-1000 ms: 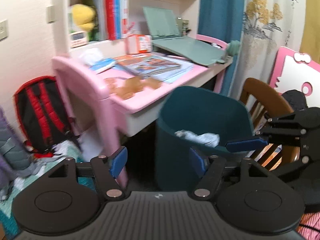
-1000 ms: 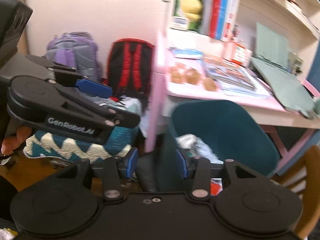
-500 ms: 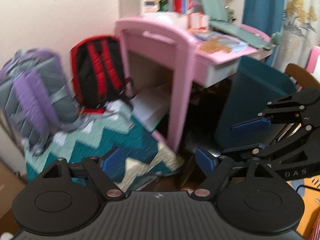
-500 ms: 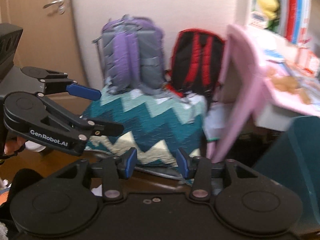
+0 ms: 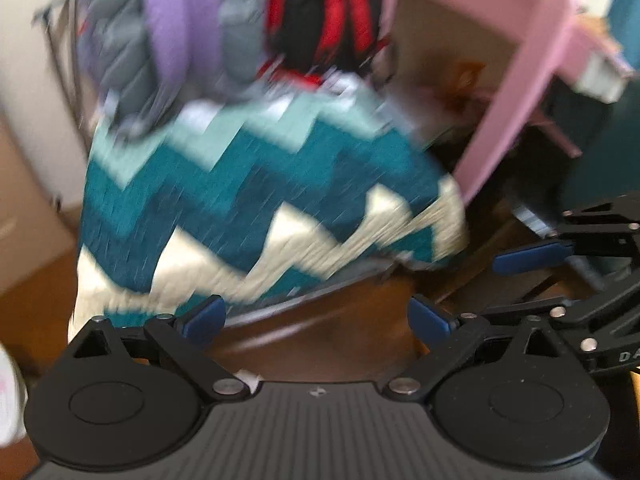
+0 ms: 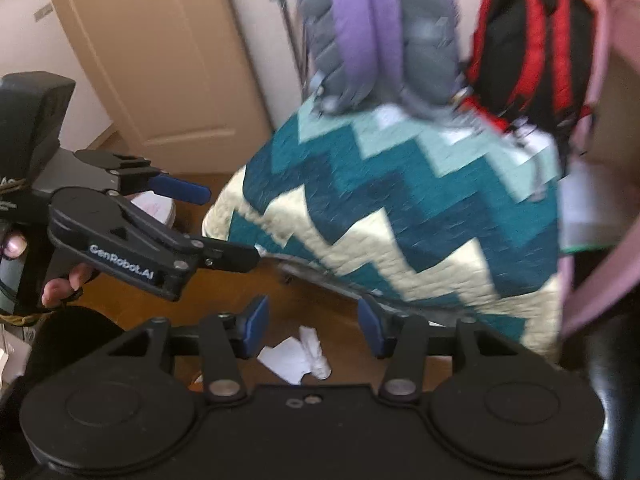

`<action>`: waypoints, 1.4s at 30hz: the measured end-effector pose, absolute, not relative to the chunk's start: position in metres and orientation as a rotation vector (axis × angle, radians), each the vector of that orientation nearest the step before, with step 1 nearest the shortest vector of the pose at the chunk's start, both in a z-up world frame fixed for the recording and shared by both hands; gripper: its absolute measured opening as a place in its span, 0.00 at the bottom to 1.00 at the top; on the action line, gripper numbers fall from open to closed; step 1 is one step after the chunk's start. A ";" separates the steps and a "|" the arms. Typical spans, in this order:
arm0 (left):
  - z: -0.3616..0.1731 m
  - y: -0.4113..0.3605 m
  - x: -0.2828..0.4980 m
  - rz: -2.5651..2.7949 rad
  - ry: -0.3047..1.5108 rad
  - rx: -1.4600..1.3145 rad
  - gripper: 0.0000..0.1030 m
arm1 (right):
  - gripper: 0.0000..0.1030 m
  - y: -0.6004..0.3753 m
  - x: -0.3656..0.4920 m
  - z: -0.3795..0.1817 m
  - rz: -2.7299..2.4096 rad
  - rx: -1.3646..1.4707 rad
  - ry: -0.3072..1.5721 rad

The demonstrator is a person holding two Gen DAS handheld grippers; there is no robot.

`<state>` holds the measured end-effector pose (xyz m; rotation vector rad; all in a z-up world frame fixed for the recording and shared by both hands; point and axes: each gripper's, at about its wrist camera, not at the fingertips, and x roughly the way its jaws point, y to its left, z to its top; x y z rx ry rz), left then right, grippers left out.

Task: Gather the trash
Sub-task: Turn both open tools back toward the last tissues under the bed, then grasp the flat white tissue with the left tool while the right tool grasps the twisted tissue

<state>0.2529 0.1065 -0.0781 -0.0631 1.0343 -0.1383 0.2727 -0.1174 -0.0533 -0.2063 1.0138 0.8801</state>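
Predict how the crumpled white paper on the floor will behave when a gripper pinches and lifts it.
The crumpled white paper looks thin and creased, so it will probably squash between the pads. It seems light, likely sliding on the smooth wooden floor if nudged. Its flat flap may dangle.

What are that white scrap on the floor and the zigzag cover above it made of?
The white scrap looks like thin paper or tissue: matte, creased, one end twisted. The zigzag cover looks like quilted cotton fabric, soft and dull, with stitched puckered rows, though blur leaves the fibre uncertain. The floor seems polished brown wood, slightly glossy.
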 end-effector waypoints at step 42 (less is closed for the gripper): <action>-0.566 0.167 0.243 -0.426 1.550 0.253 0.95 | 0.48 0.055 0.305 -0.552 0.920 -0.500 1.602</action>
